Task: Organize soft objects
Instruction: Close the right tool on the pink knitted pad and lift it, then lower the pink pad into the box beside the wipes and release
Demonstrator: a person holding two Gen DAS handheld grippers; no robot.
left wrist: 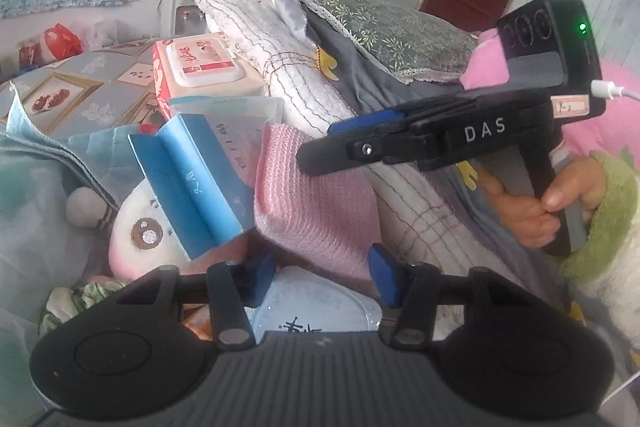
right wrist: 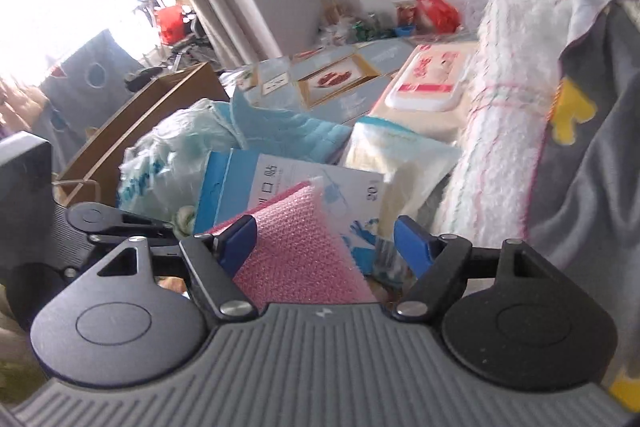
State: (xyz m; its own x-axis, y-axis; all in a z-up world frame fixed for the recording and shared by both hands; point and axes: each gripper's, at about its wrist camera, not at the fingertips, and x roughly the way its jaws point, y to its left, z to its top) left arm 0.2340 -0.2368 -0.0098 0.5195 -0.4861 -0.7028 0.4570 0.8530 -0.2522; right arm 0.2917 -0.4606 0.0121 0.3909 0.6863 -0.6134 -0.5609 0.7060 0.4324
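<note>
A folded pink knitted cloth point(left wrist: 312, 195) lies on the pile in front of me; it also shows in the right wrist view point(right wrist: 296, 251). My left gripper point(left wrist: 322, 279) is open just below the cloth's near edge, empty. My right gripper point(right wrist: 326, 247) is open with the pink cloth between its blue fingers point(right wrist: 240, 243), not clamped; from the left wrist view it hovers above the cloth point(left wrist: 360, 131). A white plush toy point(left wrist: 140, 227) lies to the left under a blue box point(left wrist: 192, 179). A rolled white blanket point(left wrist: 288, 67) and grey cloth point(left wrist: 360, 75) lie behind.
A wet-wipes pack point(left wrist: 200, 63) sits behind the blue box, also in the right wrist view point(right wrist: 428, 79). A green patterned pillow point(left wrist: 392, 31) tops the pile. A light blue towel point(right wrist: 280, 131) and a plastic bag point(right wrist: 168, 155) lie left. A brown cardboard box point(right wrist: 132, 131) stands further left.
</note>
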